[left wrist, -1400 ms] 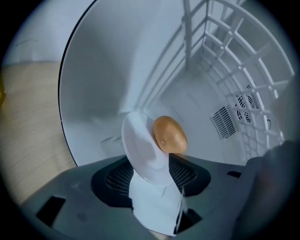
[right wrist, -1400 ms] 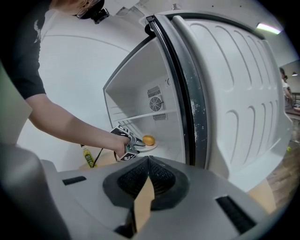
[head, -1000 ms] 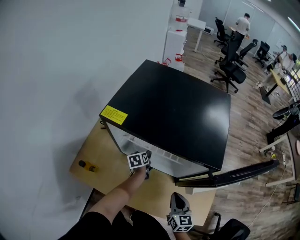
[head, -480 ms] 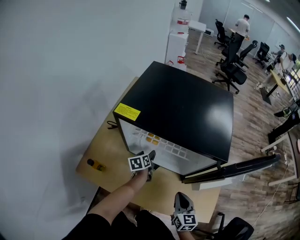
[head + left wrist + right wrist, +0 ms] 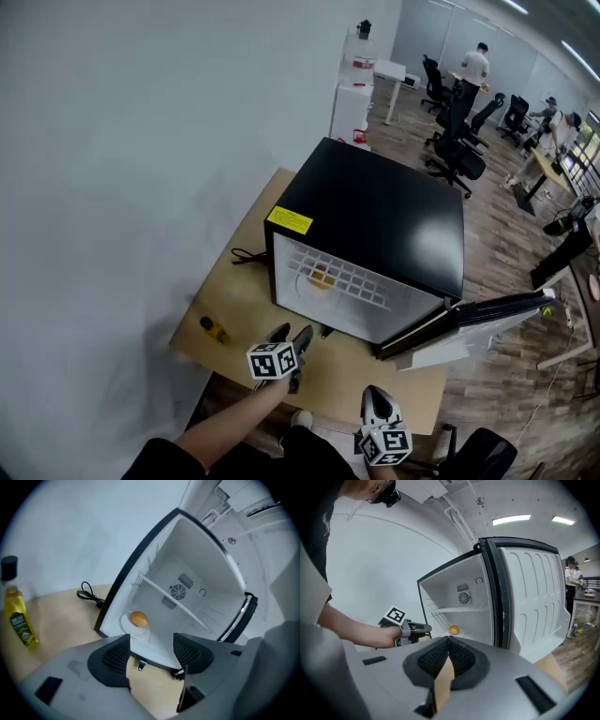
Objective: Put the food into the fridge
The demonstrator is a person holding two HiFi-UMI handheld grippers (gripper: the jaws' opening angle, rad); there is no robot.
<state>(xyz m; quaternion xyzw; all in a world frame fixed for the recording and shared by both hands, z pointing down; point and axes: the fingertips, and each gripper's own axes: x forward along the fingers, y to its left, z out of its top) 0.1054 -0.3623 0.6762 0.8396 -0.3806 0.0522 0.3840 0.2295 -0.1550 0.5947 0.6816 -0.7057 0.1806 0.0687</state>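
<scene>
Food (image 5: 322,276) sits low inside the fridge (image 5: 375,216), mid-frame in my head view, straight ahead of my left gripper (image 5: 292,333), jaws apart and empty. Right gripper (image 5: 377,397) is pinched together, closer to the open door (image 5: 487,314) at lower right.

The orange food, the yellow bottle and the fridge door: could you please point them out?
orange food (image 5: 138,618), left gripper view, its middle.
yellow bottle (image 5: 18,623), left gripper view, its label.
fridge door (image 5: 536,597), right gripper view, its white inner side.
</scene>
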